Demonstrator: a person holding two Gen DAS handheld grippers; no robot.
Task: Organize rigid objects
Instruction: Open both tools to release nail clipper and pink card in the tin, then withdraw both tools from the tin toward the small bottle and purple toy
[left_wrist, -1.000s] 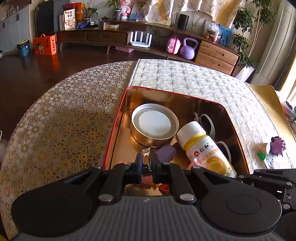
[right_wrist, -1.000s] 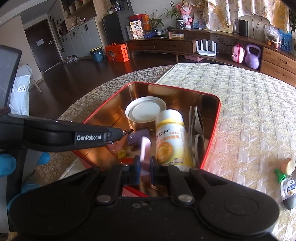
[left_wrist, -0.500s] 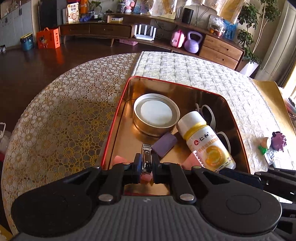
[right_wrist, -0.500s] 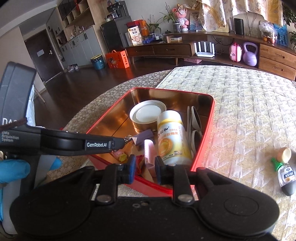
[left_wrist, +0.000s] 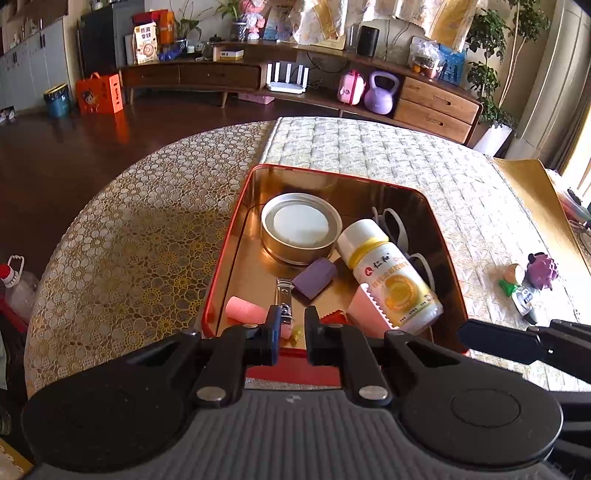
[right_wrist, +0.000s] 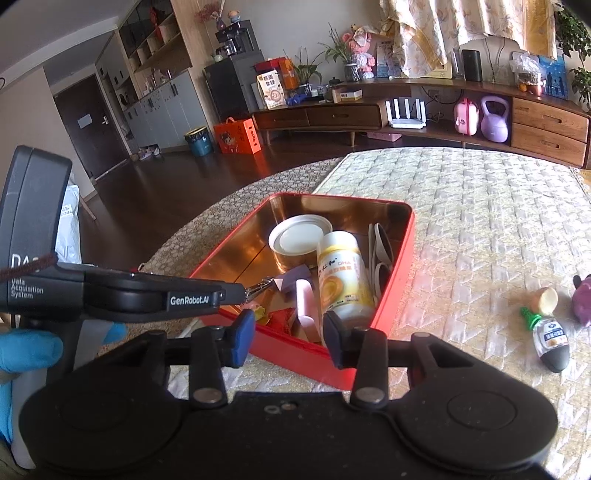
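left wrist view: left gripper (left_wrist: 290, 326) clamps nail clipper (left_wrist: 283, 301) over red tin (left_wrist: 439, 236); right gripper (right_wrist: 288, 332) opening (nothing between its jaws).

The red tin (left_wrist: 221, 266) is crowded: a round lidded tin (left_wrist: 301, 232) fills its far left, a white supplement bottle (left_wrist: 391, 275) lies along the right, a purple block (left_wrist: 314, 277) between them. Bare gold floor stays open along the left wall. The quilted tablecloth (right_wrist: 480, 206) beyond lies open; a small dropper bottle (right_wrist: 549, 334) sits well right.
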